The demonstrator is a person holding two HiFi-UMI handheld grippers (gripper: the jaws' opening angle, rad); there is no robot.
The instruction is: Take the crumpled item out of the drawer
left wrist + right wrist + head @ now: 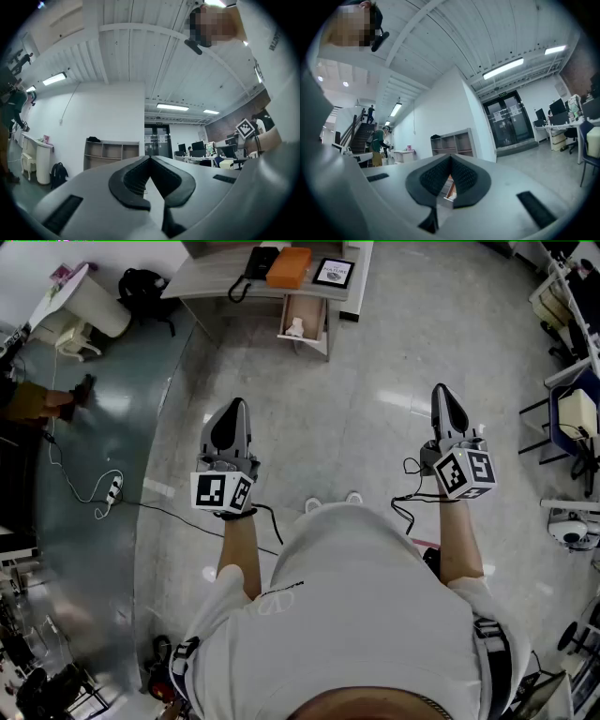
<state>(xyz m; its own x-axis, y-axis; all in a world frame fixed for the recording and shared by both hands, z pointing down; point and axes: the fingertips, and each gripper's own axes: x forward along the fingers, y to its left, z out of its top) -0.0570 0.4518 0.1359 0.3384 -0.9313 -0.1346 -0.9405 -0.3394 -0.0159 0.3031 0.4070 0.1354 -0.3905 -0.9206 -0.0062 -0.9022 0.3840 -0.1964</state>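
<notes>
A black backpack (141, 285) sits on the floor (375, 362) at the far left, and a white power strip (113, 487) lies nearer on the left with its cable trailing. My left gripper (238, 402) is held out in front of me above the floor, its jaws pressed together at the tips with nothing between them, as the left gripper view (150, 159) shows. Far ahead stands the table (211, 279), carrying a black telephone (259, 261), an orange box (289, 266) and a framed picture (334, 273) in a row. Under its near edge the drawer (323, 322) is pulled open, and the white crumpled item (295, 327) lies inside it, well apart from both grippers. My right gripper (442, 388) also points forward over the floor; its jaws (450, 158) are clenched tip to tip and empty, and the drawer shows small through the gap below them. An office chair (574, 416) stands at the right edge.
</notes>
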